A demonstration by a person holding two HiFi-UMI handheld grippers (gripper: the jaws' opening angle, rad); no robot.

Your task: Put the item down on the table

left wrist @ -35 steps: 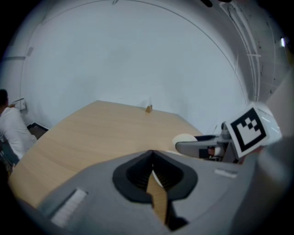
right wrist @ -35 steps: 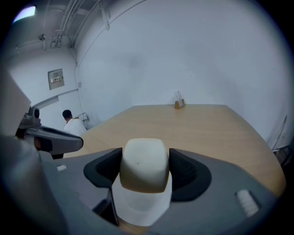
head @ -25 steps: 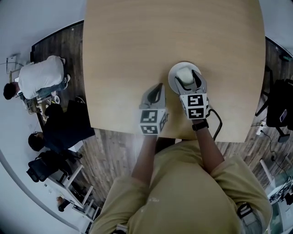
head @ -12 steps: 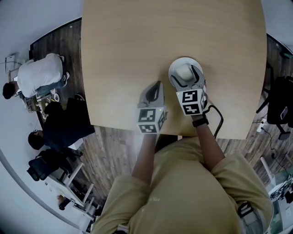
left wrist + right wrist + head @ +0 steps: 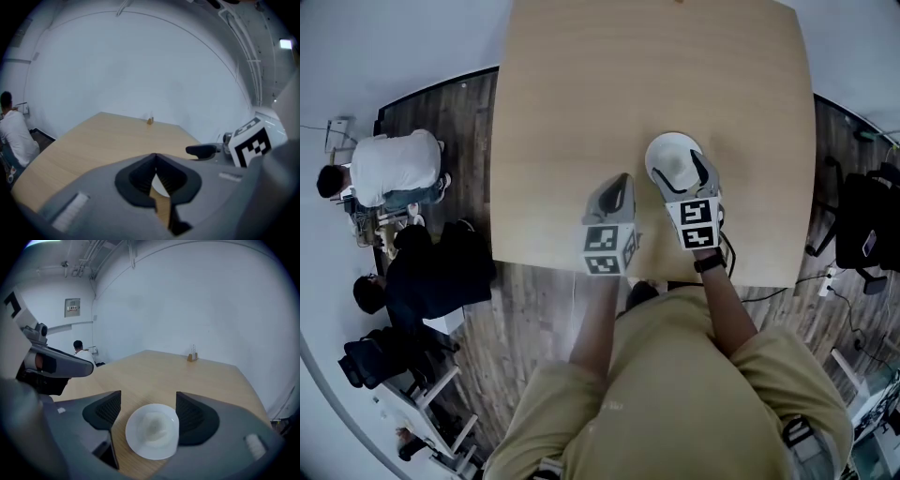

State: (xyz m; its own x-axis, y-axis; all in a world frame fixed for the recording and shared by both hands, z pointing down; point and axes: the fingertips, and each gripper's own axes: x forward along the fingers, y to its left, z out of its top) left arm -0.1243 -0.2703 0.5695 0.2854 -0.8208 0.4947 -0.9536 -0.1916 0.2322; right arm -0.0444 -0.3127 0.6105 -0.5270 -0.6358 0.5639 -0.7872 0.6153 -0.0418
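Observation:
A white plate (image 5: 673,159) with a pale lump on it rests on the wooden table (image 5: 581,112), near its front edge. My right gripper (image 5: 682,178) is open, with one jaw on each side of the plate. In the right gripper view the plate (image 5: 152,431) lies between the wide-apart jaws of the right gripper (image 5: 147,403), and its right rim overlaps the right jaw. My left gripper (image 5: 622,183) is shut and empty, just left of the plate over the table. In the left gripper view the left gripper (image 5: 155,158) shows its jaws meeting, and the right gripper's finger (image 5: 204,150) shows on the right.
A small brown object (image 5: 192,356) stands at the table's far edge. The table's front edge (image 5: 562,263) runs just under both grippers. People sit on the floor side at the left (image 5: 389,169). A black chair (image 5: 862,225) stands at the right.
The head view has shifted, so the table sits differently in the frame. Both grippers and the plate hold about the same places on the table.

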